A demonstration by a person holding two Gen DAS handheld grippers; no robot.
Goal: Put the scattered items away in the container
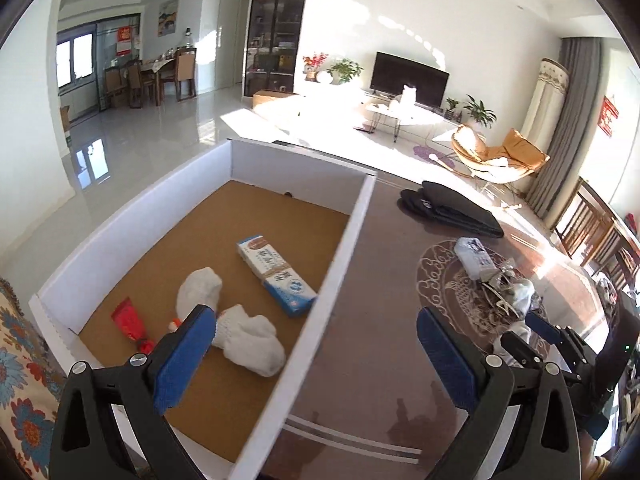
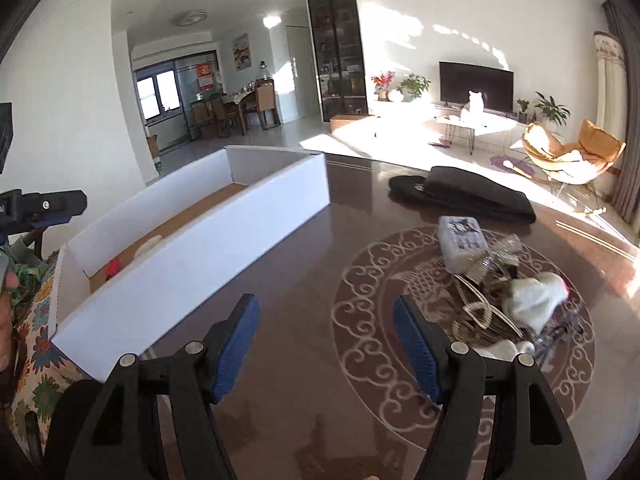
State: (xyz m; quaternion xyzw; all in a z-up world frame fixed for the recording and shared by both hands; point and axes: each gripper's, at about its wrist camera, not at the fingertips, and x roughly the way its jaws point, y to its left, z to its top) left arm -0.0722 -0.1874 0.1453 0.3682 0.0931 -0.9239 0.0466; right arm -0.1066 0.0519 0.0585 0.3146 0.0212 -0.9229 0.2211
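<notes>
The scattered items still to be tidied lie in a loose heap on the surface, ahead and to the right of the right gripper. Uppermost is a white sock, soft and light by the look of it; it will likely fold and sag when lifted, so a pinch across its bunched middle seems the safest hold. Behind it, farther from the gripper, sits a small white packet with dark printing, probably squashy and light, best taken across its narrow sides. Between them lies a tangle of glittery gold and silver pieces, thin and possibly snagging; what they are cannot be told. The right gripper is released, its blue pads wide apart and nothing between them. To its left stands the container, a white cardboard box with a brown floor. The left gripper, also released and empty, hangs over the box's near wall. Below and ahead of it, inside the box, lie two white socks, a blue and white carton and a red tube. A folded black cloth rests on the glossy brown surface beyond the heap.
</notes>
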